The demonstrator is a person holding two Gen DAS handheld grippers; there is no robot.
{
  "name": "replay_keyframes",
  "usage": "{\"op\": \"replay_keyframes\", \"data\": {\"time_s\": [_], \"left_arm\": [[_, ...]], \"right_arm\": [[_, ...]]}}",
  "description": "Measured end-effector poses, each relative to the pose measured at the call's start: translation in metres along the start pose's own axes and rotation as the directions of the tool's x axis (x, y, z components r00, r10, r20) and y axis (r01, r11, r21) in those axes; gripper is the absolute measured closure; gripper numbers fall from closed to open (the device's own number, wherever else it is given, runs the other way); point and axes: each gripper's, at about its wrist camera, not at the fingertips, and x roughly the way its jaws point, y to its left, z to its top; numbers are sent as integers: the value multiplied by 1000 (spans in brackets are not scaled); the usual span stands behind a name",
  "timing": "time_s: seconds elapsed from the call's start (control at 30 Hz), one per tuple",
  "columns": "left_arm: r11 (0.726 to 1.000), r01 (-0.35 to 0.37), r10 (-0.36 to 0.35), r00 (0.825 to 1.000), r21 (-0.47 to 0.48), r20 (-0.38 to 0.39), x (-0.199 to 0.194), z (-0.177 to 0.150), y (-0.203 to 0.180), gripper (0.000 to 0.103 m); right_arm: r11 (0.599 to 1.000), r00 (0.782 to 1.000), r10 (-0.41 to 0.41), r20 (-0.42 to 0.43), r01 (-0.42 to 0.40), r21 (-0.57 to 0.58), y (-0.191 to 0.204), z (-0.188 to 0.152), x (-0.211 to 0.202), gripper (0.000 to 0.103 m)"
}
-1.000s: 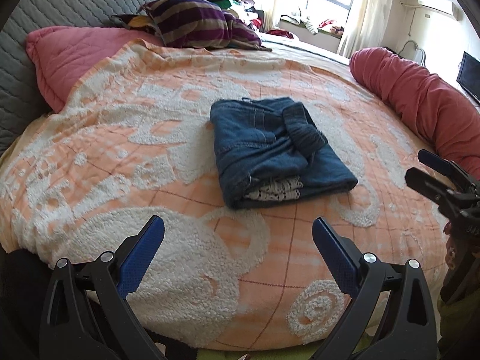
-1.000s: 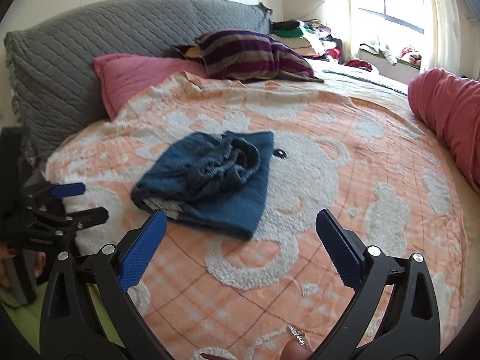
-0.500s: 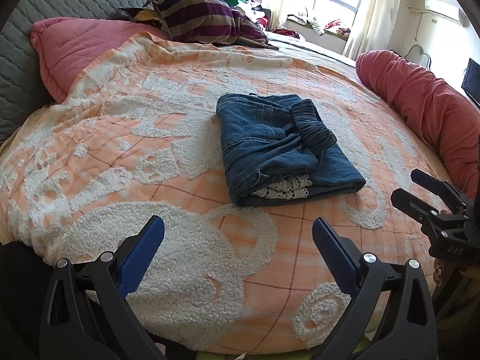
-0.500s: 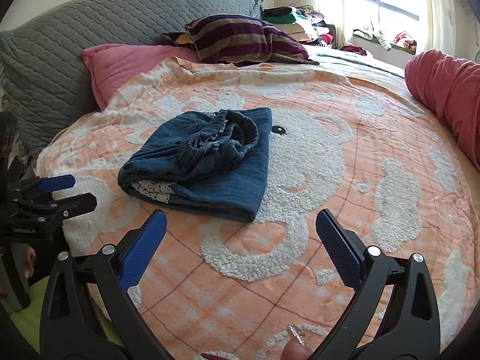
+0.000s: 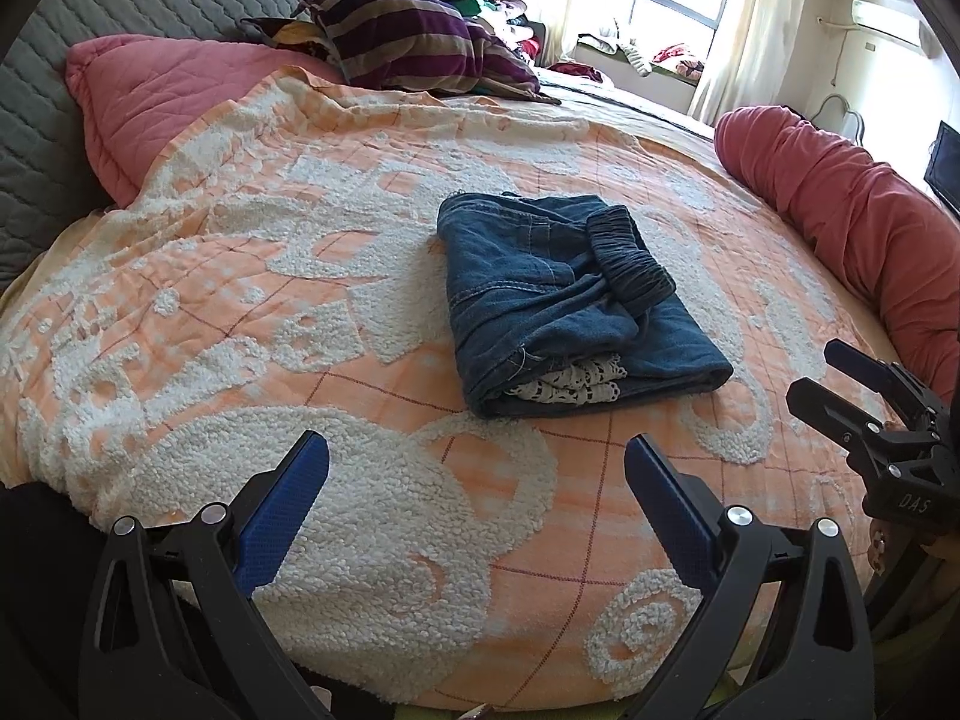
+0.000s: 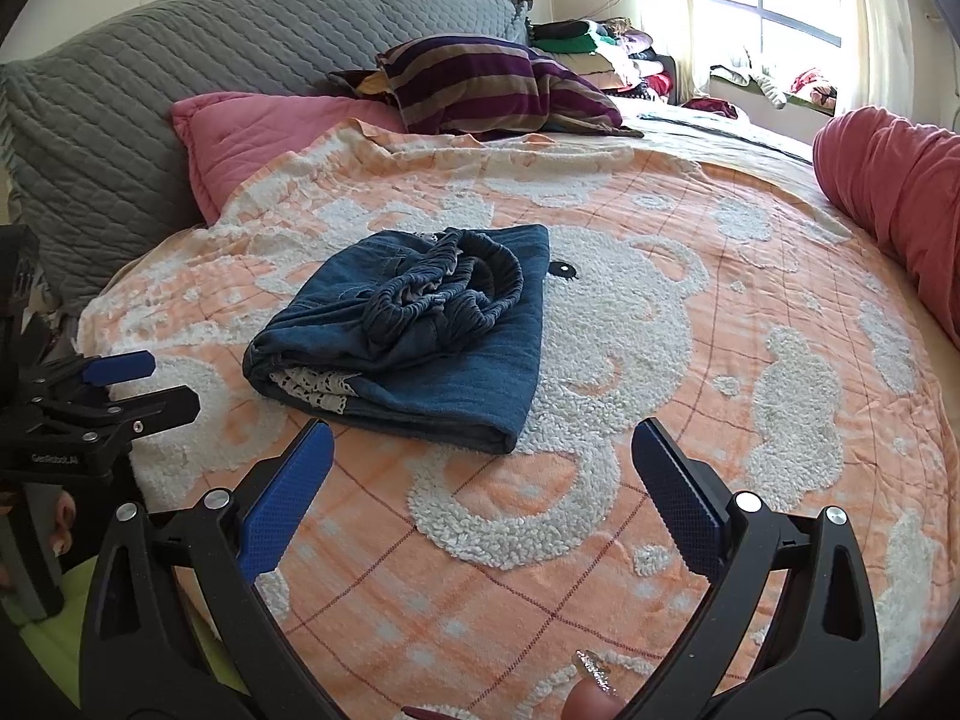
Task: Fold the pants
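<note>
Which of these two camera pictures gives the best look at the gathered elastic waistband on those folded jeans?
The right wrist view: the waistband lies bunched across the top of the folded jeans, its ruffles facing the camera. In the left wrist view the waistband shows only as a narrow dark strip at the bundle's right side.

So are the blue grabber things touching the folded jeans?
Apart. In the left wrist view, orange blanket shows between the left gripper and the jeans; the right gripper also hangs open short of them.
</note>
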Motion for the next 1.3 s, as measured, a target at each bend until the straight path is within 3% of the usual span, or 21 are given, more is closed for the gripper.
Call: {"op": "replay_keyframes", "data": {"time_s": [1.3], "left_arm": [[1000,-25,25,1000,3,-2,-3,0,-1,4]], "right_arm": [[1000,1000,-13,1,13,10,-4,1,-1,9]]}}
